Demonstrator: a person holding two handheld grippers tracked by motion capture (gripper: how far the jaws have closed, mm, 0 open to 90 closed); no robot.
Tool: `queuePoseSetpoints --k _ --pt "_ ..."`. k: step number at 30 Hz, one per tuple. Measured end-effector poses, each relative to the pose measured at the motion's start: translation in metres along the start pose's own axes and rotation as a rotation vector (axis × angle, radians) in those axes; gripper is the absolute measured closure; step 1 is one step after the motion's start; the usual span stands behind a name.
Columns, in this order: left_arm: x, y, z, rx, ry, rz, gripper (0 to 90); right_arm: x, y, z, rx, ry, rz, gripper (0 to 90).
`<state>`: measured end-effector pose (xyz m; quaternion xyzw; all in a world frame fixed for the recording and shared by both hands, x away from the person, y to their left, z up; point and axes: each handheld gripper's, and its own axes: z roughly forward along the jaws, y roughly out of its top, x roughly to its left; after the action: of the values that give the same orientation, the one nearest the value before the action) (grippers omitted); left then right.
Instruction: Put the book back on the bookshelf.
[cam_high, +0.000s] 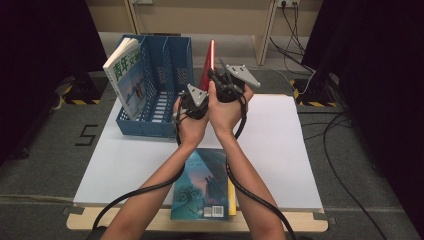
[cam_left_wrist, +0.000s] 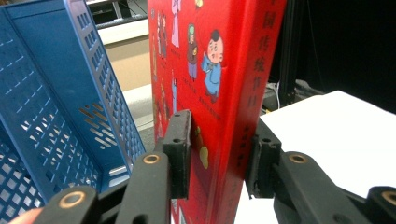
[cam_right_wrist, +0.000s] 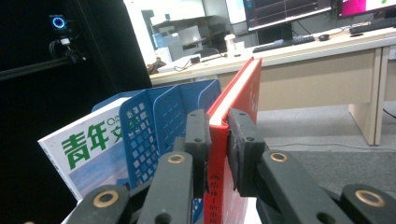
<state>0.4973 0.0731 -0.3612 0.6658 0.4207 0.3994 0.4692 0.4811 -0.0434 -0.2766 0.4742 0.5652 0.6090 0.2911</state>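
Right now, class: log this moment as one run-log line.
right gripper: shut on red book | left gripper: open around it | blue rack: beside

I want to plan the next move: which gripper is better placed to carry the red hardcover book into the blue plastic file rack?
Right. The right gripper is shut on the red hardcover book; the left gripper only straddles it beside the blue plastic file rack.

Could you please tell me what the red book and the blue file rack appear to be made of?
Red book: apparently a glossy hardcover, judging by its stiff, thick board, sheen and printed cartoon figures. Blue file rack: probably moulded plastic, with uniform colour, perforated walls and a slight gloss.
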Motion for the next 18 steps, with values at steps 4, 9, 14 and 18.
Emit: queuePoseSetpoints --k 4,9,14,18 --pt "0.002 0.0008 0.0001 -0.011 -0.01 0.0 65.1 0.0014 0.0011 -0.0006 -0.002 0.004 0.004 80.0" --pt "-0.0002 0.0005 -0.0018 -0.037 0.009 0.023 70.5 0.0047 0.003 -0.0019 -0.008 0.002 -0.007 79.5" --pt "-0.0005 0.0002 -0.0037 -0.044 0.021 0.033 75.8 0.0073 0.0036 -0.0006 -0.009 0.002 -0.015 78.5" --pt "0.0002 -0.0008 -0.0054 -0.054 0.011 0.023 78.9 0.0096 0.0051 0.0007 -0.011 0.001 -0.026 77.0"
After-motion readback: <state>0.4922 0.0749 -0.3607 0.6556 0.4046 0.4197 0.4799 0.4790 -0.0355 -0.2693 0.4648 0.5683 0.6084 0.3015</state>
